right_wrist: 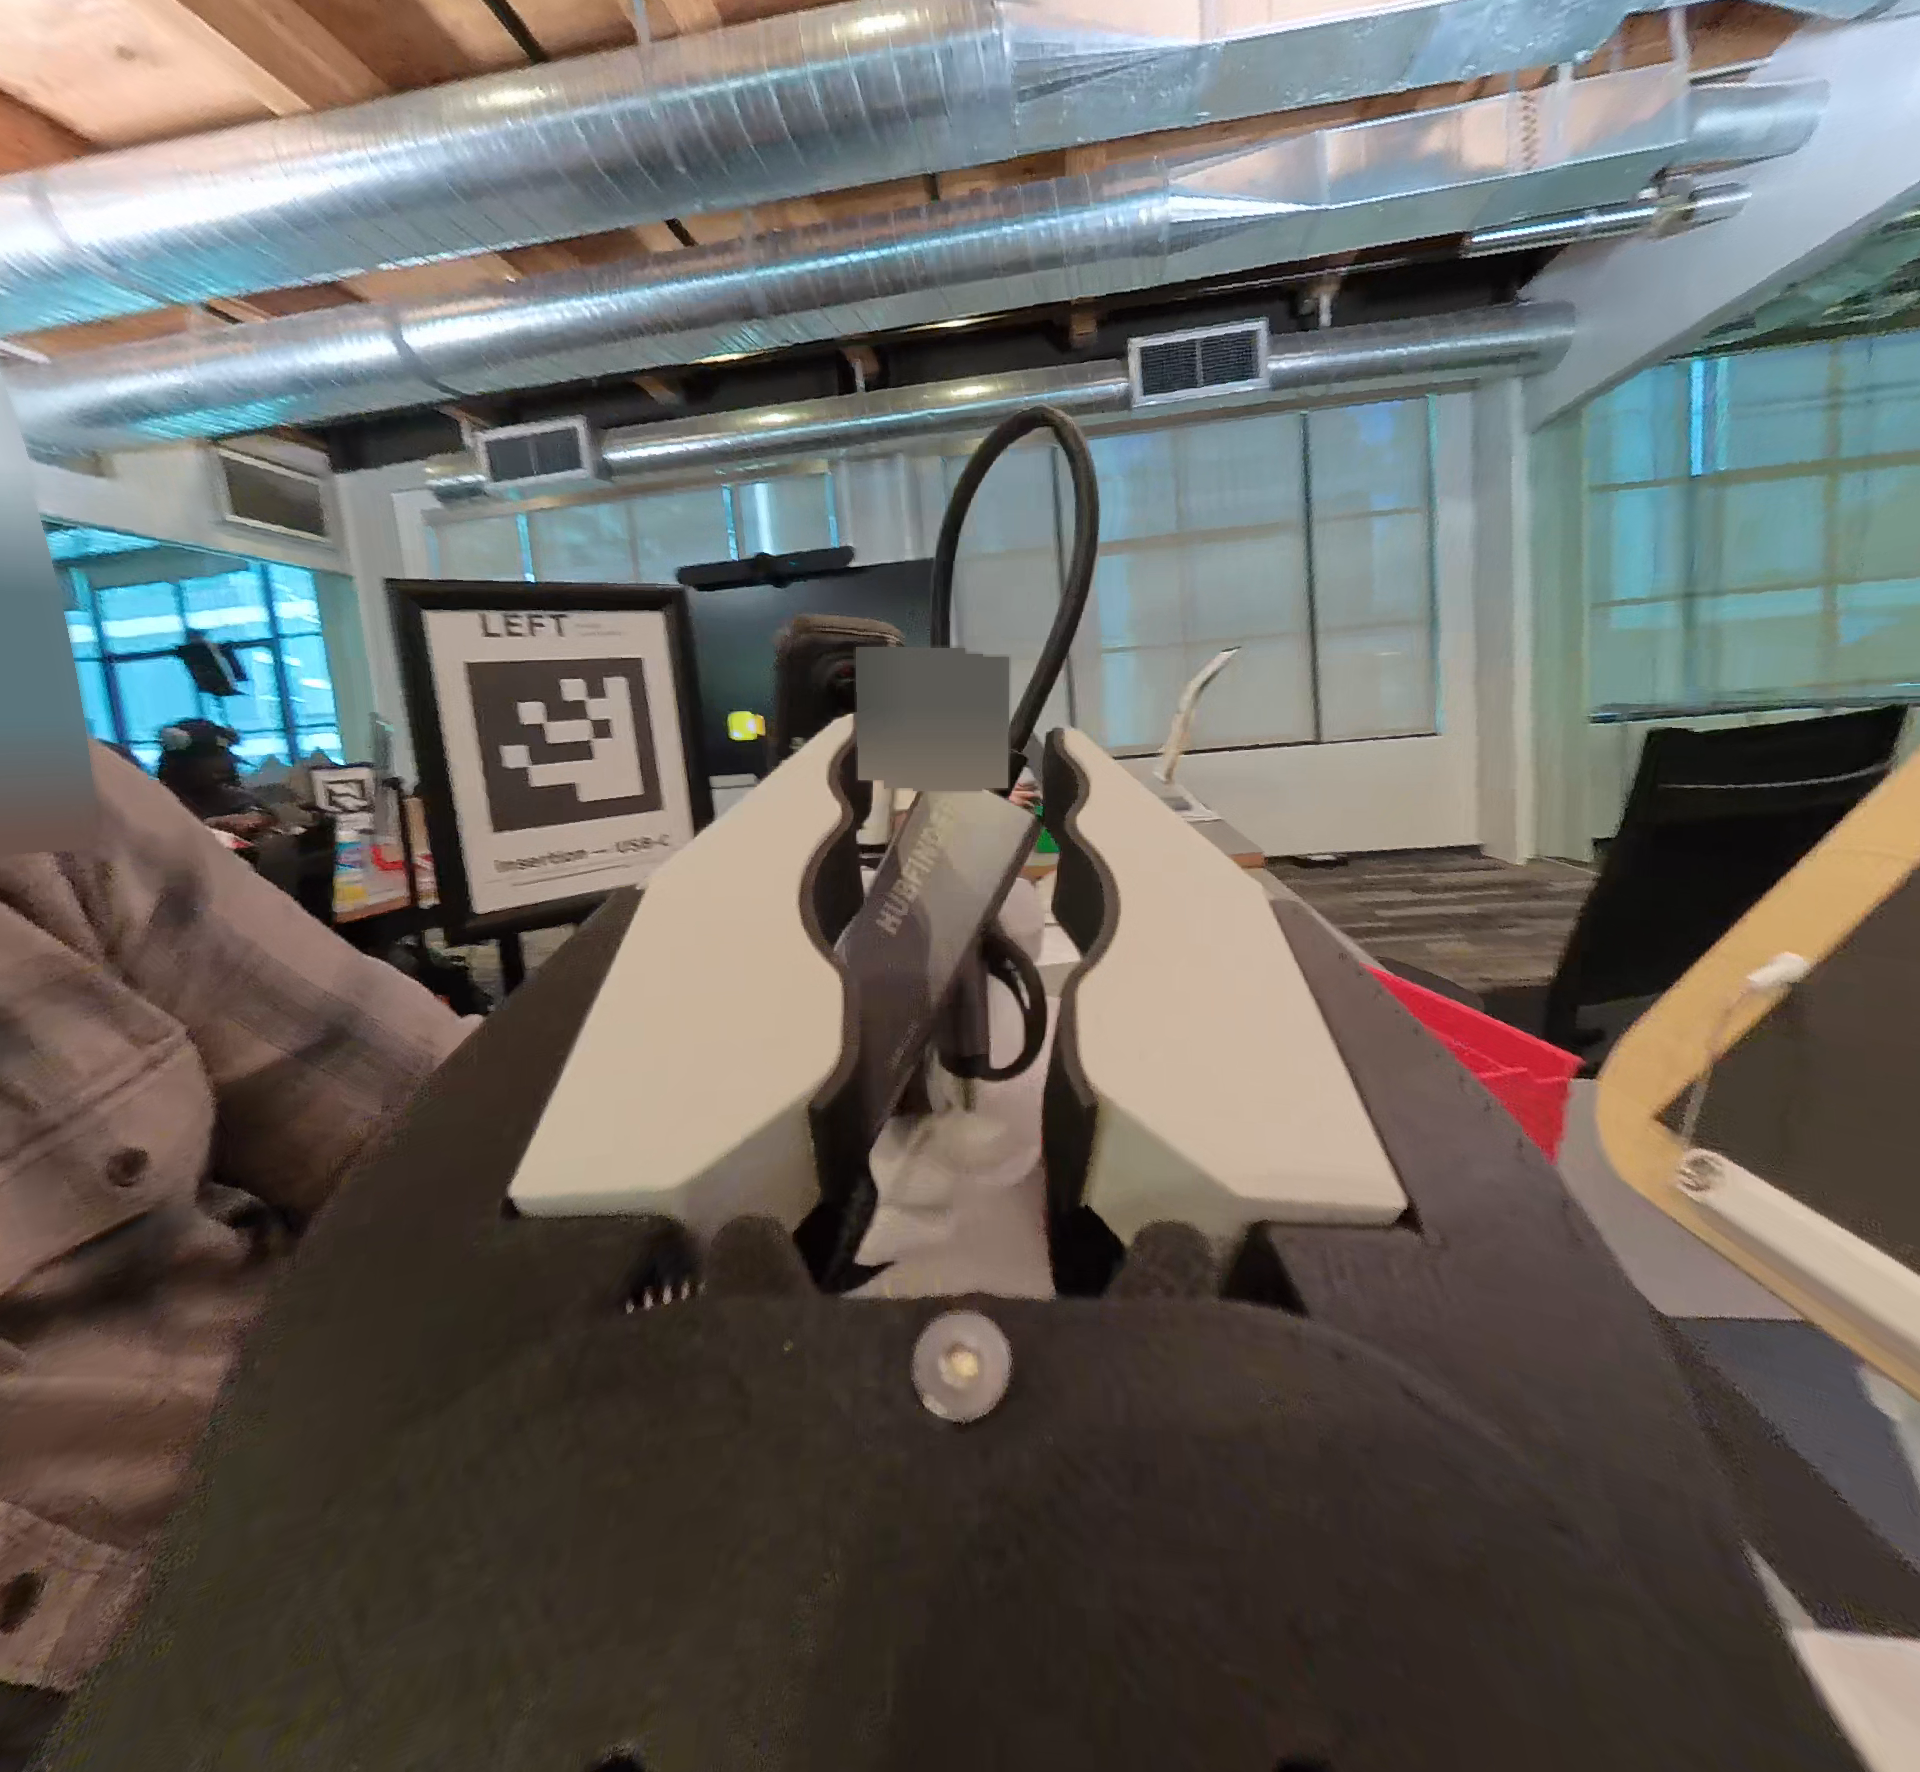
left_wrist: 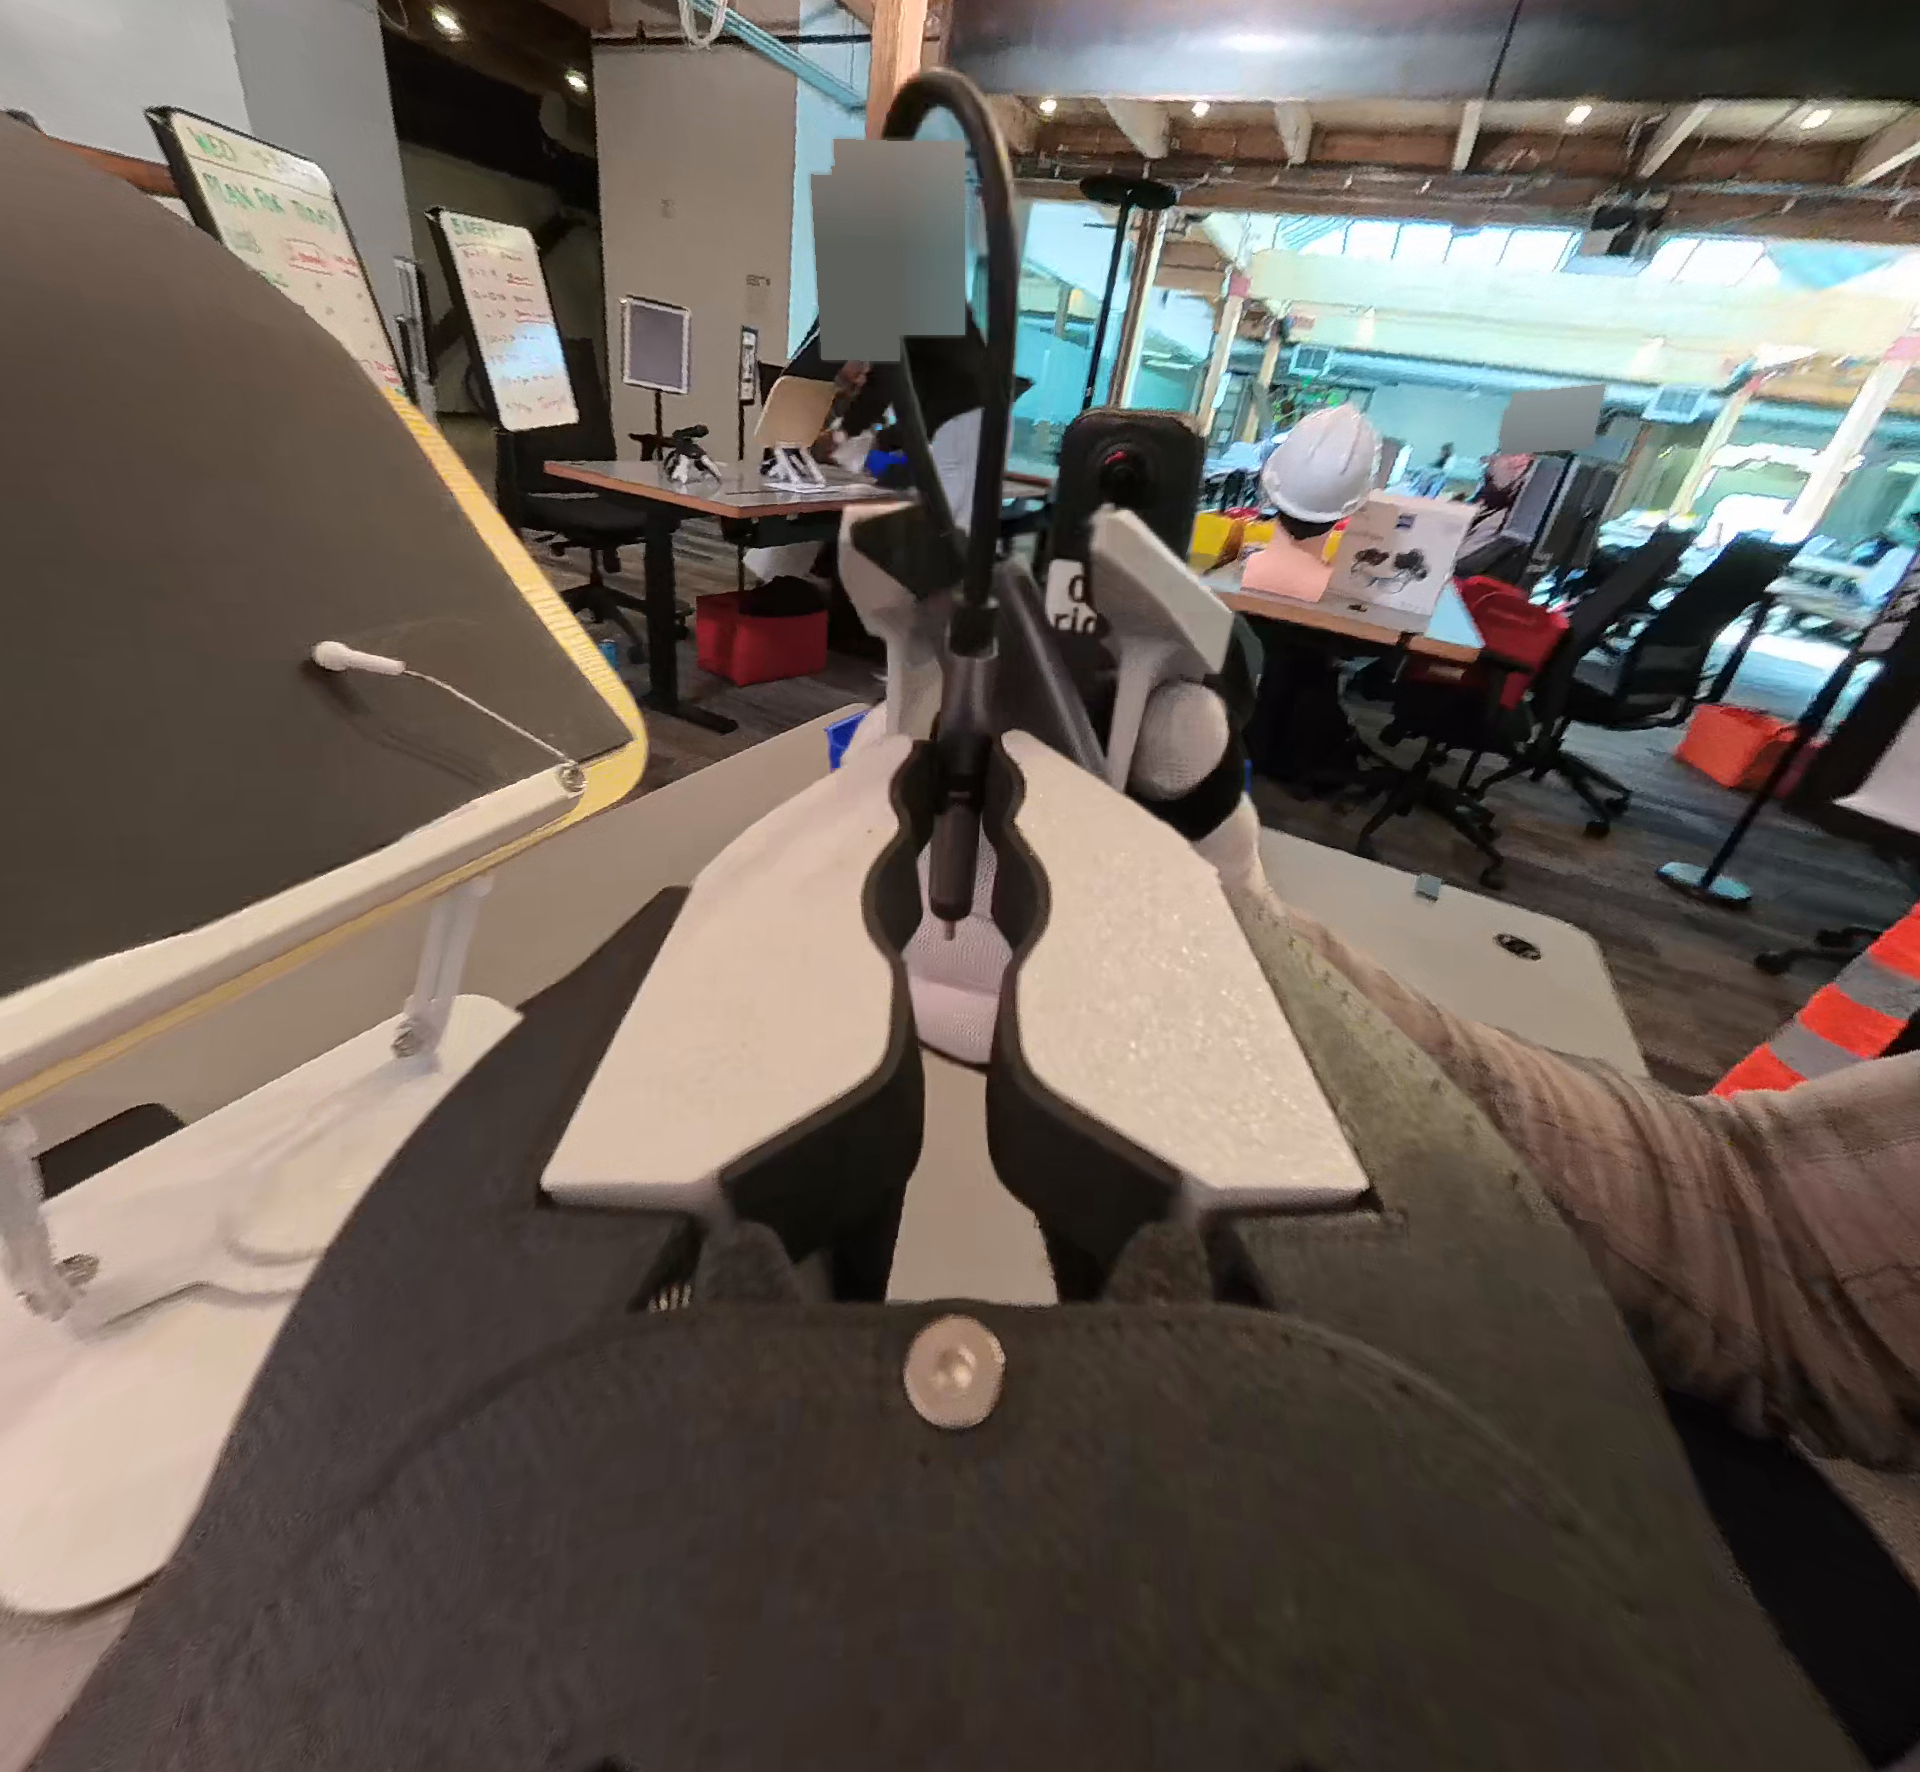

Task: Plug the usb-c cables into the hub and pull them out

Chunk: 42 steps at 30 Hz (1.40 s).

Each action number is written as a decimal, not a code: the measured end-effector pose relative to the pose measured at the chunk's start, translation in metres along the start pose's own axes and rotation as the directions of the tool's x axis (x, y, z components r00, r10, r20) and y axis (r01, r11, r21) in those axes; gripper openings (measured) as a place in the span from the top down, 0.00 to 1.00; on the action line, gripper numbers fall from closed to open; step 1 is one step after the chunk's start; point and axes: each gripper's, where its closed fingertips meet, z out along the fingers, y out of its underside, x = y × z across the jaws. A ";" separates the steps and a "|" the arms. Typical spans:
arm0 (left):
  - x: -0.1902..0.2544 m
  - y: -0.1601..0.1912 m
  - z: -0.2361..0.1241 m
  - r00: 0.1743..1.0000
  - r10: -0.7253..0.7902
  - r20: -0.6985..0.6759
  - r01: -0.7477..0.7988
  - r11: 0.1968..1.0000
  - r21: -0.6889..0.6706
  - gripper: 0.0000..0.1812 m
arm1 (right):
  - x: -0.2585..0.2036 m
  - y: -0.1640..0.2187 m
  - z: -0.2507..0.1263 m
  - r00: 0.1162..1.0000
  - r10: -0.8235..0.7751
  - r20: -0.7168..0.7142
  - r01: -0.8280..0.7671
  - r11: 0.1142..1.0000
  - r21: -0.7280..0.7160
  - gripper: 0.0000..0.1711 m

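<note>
Left wrist view, centre: left hand-held gripper (left_wrist: 957,849) clamps the USB-C plug (left_wrist: 954,839); right wrist view, centre: right hand-held gripper (right_wrist: 951,901) grips the hub (right_wrist: 920,933).

The left gripper (left_wrist: 956,849) has white finger plates edged in black on a black textured body, and pinches a dark grey plug (left_wrist: 954,844) whose cable (left_wrist: 992,320) is black. The right gripper (right_wrist: 956,891) shares those colours; the hub (right_wrist: 930,922) between its fingers is dark grey with pale lettering. A sleeve (left_wrist: 1621,1234) shows a faded grey-brown plaid. A framed sign (right_wrist: 551,746) bears a black-and-white block pattern.
</note>
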 end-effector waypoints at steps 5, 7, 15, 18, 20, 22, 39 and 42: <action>-0.006 0.006 0.001 0.997 0.064 0.052 -0.060 0.996 -0.063 0.95 | 0.007 0.008 -0.001 0.998 -0.037 -0.053 0.033 0.997 -0.070 0.87; -0.016 0.011 0.000 0.972 0.173 0.156 -0.154 0.980 -0.124 0.95 | 0.014 0.018 0.001 0.983 -0.132 -0.127 0.107 0.975 -0.193 0.87; -0.043 0.019 0.002 0.831 0.396 0.391 -0.304 0.912 -0.276 0.95 | 0.039 0.033 0.000 0.826 -0.454 -0.334 0.243 0.821 -0.517 0.88; -0.047 0.018 0.001 0.768 0.466 0.439 -0.346 0.879 -0.329 0.95 | 0.042 0.034 0.000 0.785 -0.511 -0.350 0.264 0.787 -0.558 0.88; -0.047 0.016 0.001 0.736 0.498 0.459 -0.367 0.862 -0.349 0.95 | 0.042 0.031 -0.001 0.752 -0.552 -0.361 0.278 0.762 -0.585 0.89; -0.048 0.014 0.002 0.697 0.542 0.470 -0.397 0.837 -0.376 0.95 | 0.042 0.029 -0.002 0.744 -0.555 -0.372 0.274 0.761 -0.589 0.89; -0.047 0.019 0.000 0.611 0.690 0.389 -0.472 0.712 -0.521 0.95 | 0.033 0.034 -0.004 0.899 -0.319 -0.301 0.166 0.883 -0.439 0.93; -0.043 0.019 0.001 0.617 0.698 0.363 -0.494 0.703 -0.512 0.95 | 0.031 0.030 -0.007 0.941 -0.205 -0.268 0.101 0.929 -0.356 0.93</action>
